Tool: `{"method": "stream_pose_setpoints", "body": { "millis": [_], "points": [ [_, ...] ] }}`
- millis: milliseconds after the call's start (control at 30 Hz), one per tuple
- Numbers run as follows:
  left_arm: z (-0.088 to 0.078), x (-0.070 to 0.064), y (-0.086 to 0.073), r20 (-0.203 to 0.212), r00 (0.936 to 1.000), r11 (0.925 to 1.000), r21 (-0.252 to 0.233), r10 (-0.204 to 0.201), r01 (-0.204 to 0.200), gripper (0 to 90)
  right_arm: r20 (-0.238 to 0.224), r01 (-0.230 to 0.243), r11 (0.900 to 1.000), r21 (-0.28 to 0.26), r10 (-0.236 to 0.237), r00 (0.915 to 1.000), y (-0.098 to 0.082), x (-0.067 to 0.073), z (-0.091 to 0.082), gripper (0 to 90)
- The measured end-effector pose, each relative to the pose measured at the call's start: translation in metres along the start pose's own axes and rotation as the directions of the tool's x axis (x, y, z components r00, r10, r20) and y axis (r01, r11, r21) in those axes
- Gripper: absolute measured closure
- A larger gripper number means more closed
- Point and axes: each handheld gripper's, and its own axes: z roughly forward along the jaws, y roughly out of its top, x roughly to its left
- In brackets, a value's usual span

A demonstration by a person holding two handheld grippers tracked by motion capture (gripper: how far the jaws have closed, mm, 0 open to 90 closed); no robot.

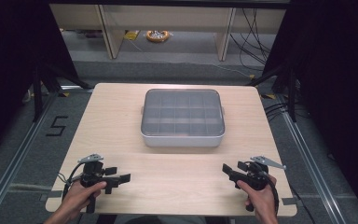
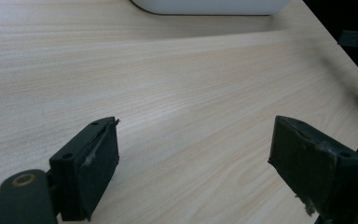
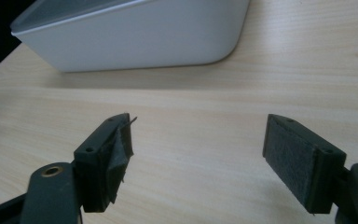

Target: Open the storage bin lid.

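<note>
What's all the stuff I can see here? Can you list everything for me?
Table: one, pale wood, centre of the scene.
Compartment box: one, white with a clear lid on, middle of the table towards its far side.
Number 5: one, black, on the floor left of the table.
Left gripper: one, black, near left, jaws apart, empty.
Right gripper: one, black, near right, jaws apart, empty.
Hands: two, one holding each gripper.

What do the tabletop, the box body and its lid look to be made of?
Table: pale wood or wood-look laminate, matte, with straight grain lines. Box: probably plastic, smooth white-grey walls with rounded corners and a soft sheen. Lid: likely clear or tinted plastic, since the divider grid shows through.
</note>
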Motion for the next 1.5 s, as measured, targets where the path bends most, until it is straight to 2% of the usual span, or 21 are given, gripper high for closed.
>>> {"method": "stream_pose_setpoints", "body": {
  "millis": [167,200,233,267,300,467,533,733,767,800,867,900,933,967,1100,1167,1267,1300,1367,1400,1500],
  "points": [
    [0.000,0.006,0.016,-0.005,0.9999,0.9998,-0.020,-0.009,0.009,14.9,-0.017,-0.020,1.000,-0.009,0.020,0.9997,0.015,-0.005,0.004,27.0],
    [0.001,0.007,0.020,0.002,0.9998,0.9994,-0.028,-0.022,0.022,15.1,-0.013,-0.061,0.998,-0.003,0.061,0.9980,0.020,-0.002,0.003,27.8],
    [0.001,0.008,0.023,0.002,0.9996,0.9992,-0.027,-0.029,0.029,15.2,-0.009,-0.017,1.000,-0.017,0.016,0.9998,0.026,-0.007,0.005,28.2],
    [0.002,0.010,0.026,0.014,0.9990,0.9986,-0.032,-0.042,0.043,15.4,-0.004,-0.009,1.000,-0.029,0.008,1.0000,0.030,-0.009,0.006,28.7],
    [0.002,0.011,0.028,0.020,0.9983,0.9981,-0.027,-0.055,0.056,15.8,-0.006,-0.055,0.998,-0.027,0.055,0.9985,0.035,-0.007,0.005,29.4],
    [0.005,0.019,0.043,0.020,0.9977,0.9975,-0.027,-0.064,0.064,17.0,-0.013,-0.056,0.996,-0.077,0.055,0.9984,0.058,-0.020,0.013,31.9],
    [0.008,0.020,0.049,0.006,0.9973,0.9964,-0.043,-0.073,0.074,17.9,-0.035,-0.110,0.992,-0.055,0.109,0.9935,0.071,-0.015,0.016,34.1],
    [0.013,0.024,0.070,0.008,0.9965,0.9949,-0.057,-0.083,0.083,19.5,-0.037,-0.150,0.988,-0.042,0.148,0.9882,0.090,-0.017,0.026,35.5],
    [0.013,0.025,0.074,0.009,0.9963,0.9950,-0.052,-0.085,0.085,19.5,-0.058,-0.174,0.984,-0.034,0.172,0.9834,0.093,-0.017,0.027,35.5],
    [0.014,0.025,0.076,0.008,0.9963,0.9947,-0.055,-0.086,0.086,19.7,-0.051,-0.109,0.992,-0.059,0.106,0.9931,0.098,-0.023,0.035,35.9],
    [0.014,0.025,0.081,0.005,0.9968,0.9956,-0.049,-0.080,0.080,19.8,-0.043,-0.106,0.993,-0.055,0.104,0.9937,0.100,-0.024,0.037,36.2],
    [0.015,0.025,0.083,-0.006,0.9960,0.9940,-0.065,-0.089,0.088,20.1,-0.046,-0.075,0.995,-0.063,0.072,0.9963,0.103,-0.029,0.044,36.5],
    [0.015,0.026,0.086,-0.006,0.9958,0.9941,-0.058,-0.092,0.091,20.1,-0.046,-0.075,0.995,-0.063,0.072,0.9963,0.103,-0.029,0.044,36.5],
    [0.017,0.027,0.088,-0.009,0.9960,0.9941,-0.063,-0.089,0.088,20.6,-0.039,-0.128,0.991,-0.040,0.126,0.9912,0.106,-0.026,0.046,36.7],
    [0.022,0.030,0.100,-0.017,0.9953,0.9934,-0.066,-0.096,0.094,20.9,-0.057,-0.139,0.989,-0.046,0.136,0.9890,0.111,-0.027,0.050,37.4],
    [0.024,0.031,0.104,-0.016,0.9947,0.9930,-0.063,-0.101,0.100,21.2,-0.051,-0.108,0.993,-0.053,0.105,0.9931,0.115,-0.029,0.053,37.8],
    [0.027,0.030,0.108,-0.025,0.9950,0.9928,-0.073,-0.097,0.095,21.2,-0.056,-0.109,0.993,-0.051,0.107,0.9927,0.120,-0.030,0.056,38.5],
    [0.028,0.031,0.110,-0.029,0.9955,0.9940,-0.064,-0.090,0.088,21.2,-0.044,-0.132,0.990,-0.042,0.130,0.9905,0.121,-0.028,0.056,38.7],
    [0.030,0.032,0.114,-0.036,0.9948,0.9932,-0.071,-0.095,0.092,21.3,-0.030,-0.084,0.995,-0.054,0.082,0.9962,0.124,-0.033,0.059,39.0],
    [0.031,0.032,0.116,-0.036,0.9951,0.9935,-0.070,-0.092,0.090,21.3,-0.038,-0.149,0.988,-0.036,0.148,0.9883,0.126,-0.029,0.059,39.0],
    [0.036,0.033,0.122,-0.040,0.9940,0.9920,-0.080,-0.101,0.098,21.5,-0.041,-0.107,0.993,-0.047,0.105,0.9936,0.130,-0.032,0.064,39.2]
  ]
}}
